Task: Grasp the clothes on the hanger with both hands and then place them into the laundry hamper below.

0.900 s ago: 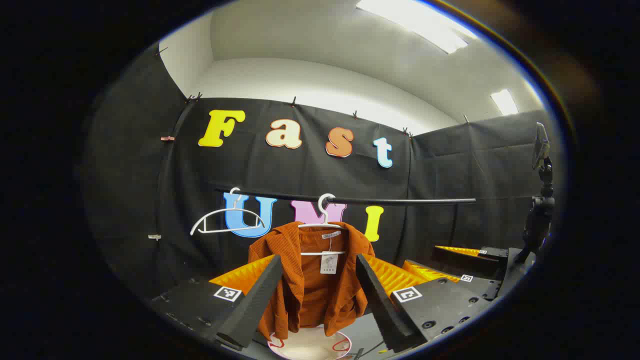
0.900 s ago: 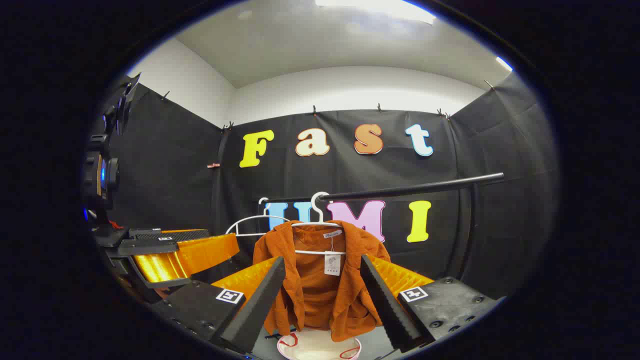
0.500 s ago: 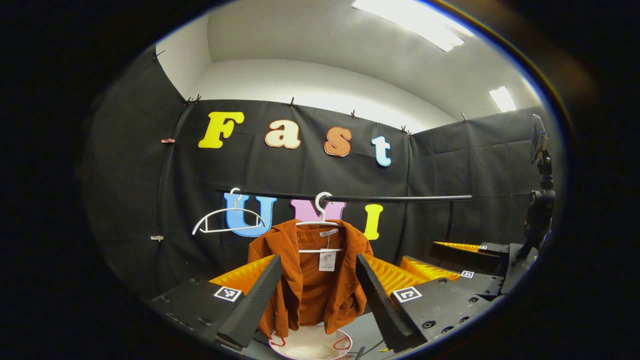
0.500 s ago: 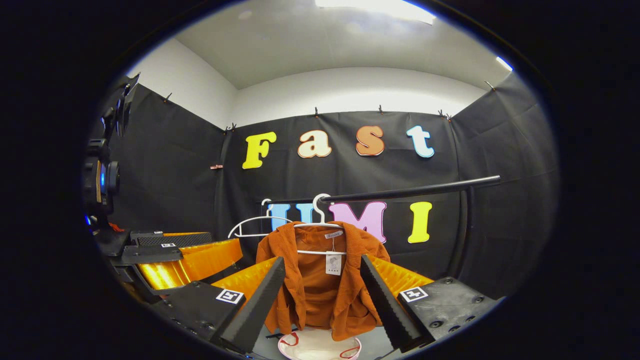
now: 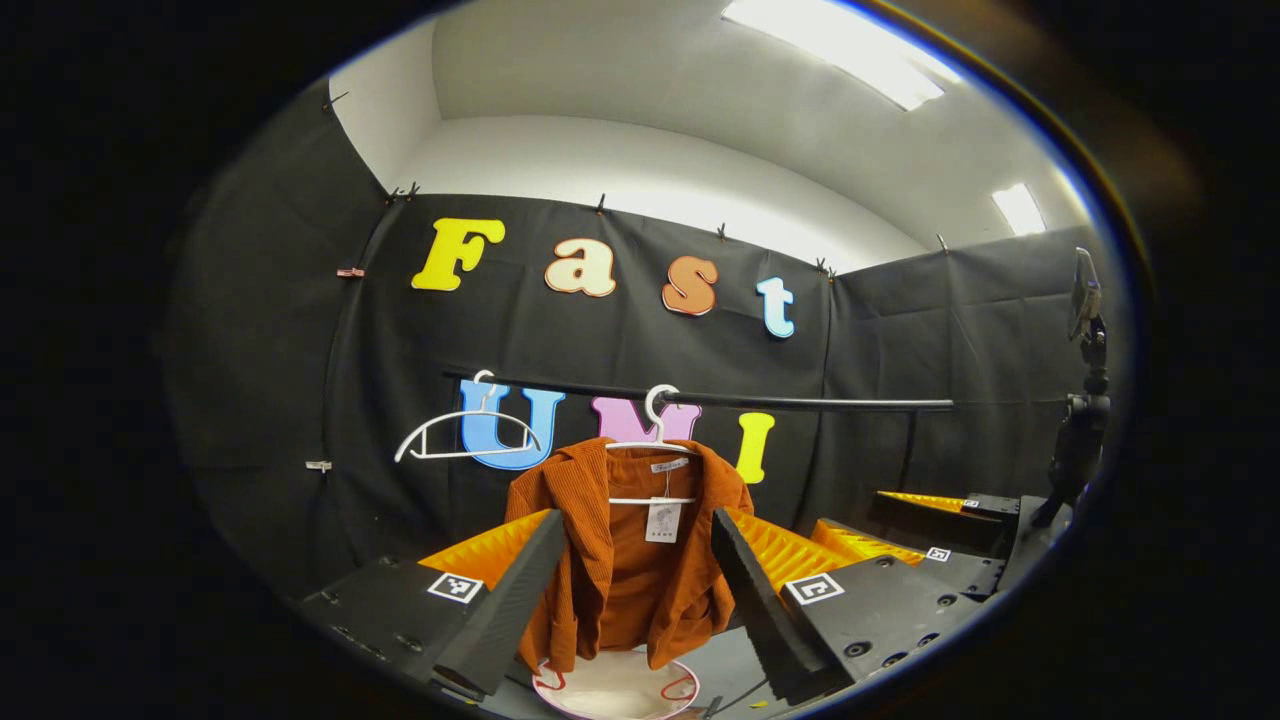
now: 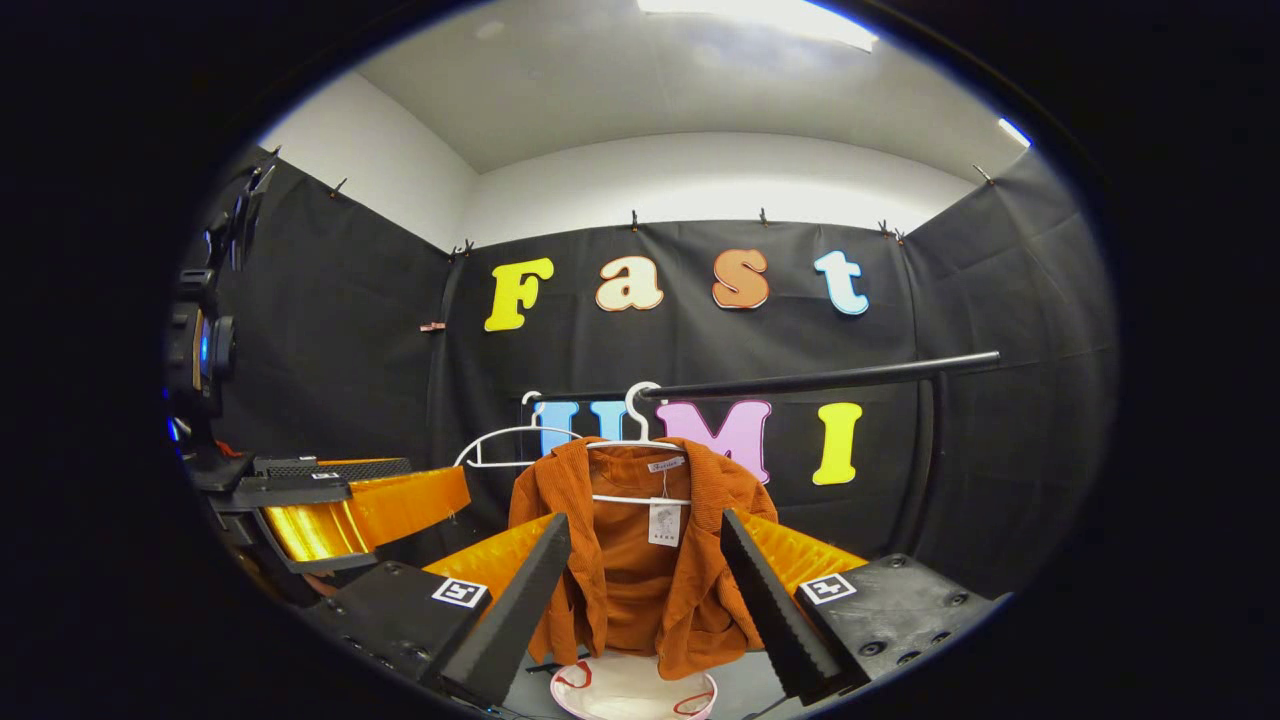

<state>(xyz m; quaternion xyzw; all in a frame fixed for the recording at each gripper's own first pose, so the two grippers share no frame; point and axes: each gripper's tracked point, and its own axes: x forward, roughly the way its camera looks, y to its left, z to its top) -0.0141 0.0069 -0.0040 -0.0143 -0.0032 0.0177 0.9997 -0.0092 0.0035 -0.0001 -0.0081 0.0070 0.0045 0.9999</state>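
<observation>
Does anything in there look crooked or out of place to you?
Only slightly. The orange jacket sits lopsided on its white hanger: its left collar is bunched up while the front hangs open. A second hanger hangs bare and tilted on the black rail. Nothing looks spilled or damaged.

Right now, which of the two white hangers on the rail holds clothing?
The nearer white hanger carries the rust-orange jacket; the empty hanger hangs bare beside it.
</observation>
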